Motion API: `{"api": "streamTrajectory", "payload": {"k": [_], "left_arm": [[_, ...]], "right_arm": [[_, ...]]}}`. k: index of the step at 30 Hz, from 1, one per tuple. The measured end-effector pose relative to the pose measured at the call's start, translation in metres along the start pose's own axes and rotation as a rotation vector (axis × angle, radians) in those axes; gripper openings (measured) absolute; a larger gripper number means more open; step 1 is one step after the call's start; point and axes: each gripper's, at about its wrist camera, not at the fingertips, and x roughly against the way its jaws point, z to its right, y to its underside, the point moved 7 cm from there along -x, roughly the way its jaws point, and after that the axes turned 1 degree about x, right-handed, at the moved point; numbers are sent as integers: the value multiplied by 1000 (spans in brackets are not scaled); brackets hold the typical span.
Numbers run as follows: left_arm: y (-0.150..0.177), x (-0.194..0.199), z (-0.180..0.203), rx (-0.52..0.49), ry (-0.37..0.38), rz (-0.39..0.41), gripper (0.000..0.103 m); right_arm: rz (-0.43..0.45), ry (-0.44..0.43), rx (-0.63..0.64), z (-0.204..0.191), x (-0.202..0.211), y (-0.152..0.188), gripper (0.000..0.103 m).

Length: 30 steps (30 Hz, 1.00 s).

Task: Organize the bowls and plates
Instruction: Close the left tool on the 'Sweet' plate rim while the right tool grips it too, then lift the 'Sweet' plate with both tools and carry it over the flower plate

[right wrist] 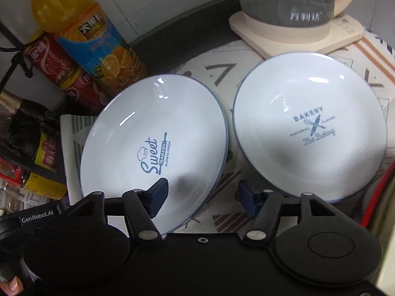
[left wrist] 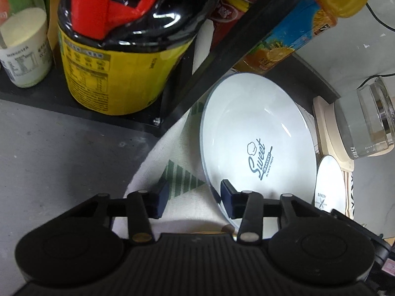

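Two white plates with blue rims lie side by side on a patterned cloth. The "Sweet Bakery" plate [right wrist: 153,145] is on the left, and it also shows in the left wrist view [left wrist: 256,143]. The "Bakery" plate [right wrist: 308,125] is on the right, seen partly in the left wrist view [left wrist: 329,187]. My left gripper [left wrist: 195,194] is open, with jaws astride the near left rim of the "Sweet" plate. My right gripper [right wrist: 203,194] is open over the plate's near right rim, left jaw above the plate, right jaw over the cloth between the plates.
A black rack [left wrist: 74,98] holds a yellow-labelled jar [left wrist: 116,74] and a white bottle [left wrist: 24,49]. An orange juice bottle [right wrist: 98,46] and red cans [right wrist: 56,59] stand behind the plates. A glass kettle [right wrist: 291,0] on a cream base [right wrist: 296,37] stands at the back right.
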Motion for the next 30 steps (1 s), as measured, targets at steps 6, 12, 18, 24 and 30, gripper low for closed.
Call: {"api": "streamTrajectory", "payload": {"k": [6, 12, 18, 24, 30], "left_arm": [[0, -10, 8, -16, 9, 13, 31], [-4, -14, 10, -16, 16, 57, 22], [-4, -14, 15, -20, 32, 77, 10], [-5, -1, 20, -46, 30, 113, 10], [0, 11, 17, -42, 38, 125, 10]], "right_arm": [[-13, -54, -46, 0, -17, 5, 40], [29, -74, -37, -4, -23, 3, 42], [63, -62, -41, 6, -24, 0, 17], [123, -101, -29, 2, -6, 0, 12], [156, -109, -1, -3, 8, 2, 13]]}}
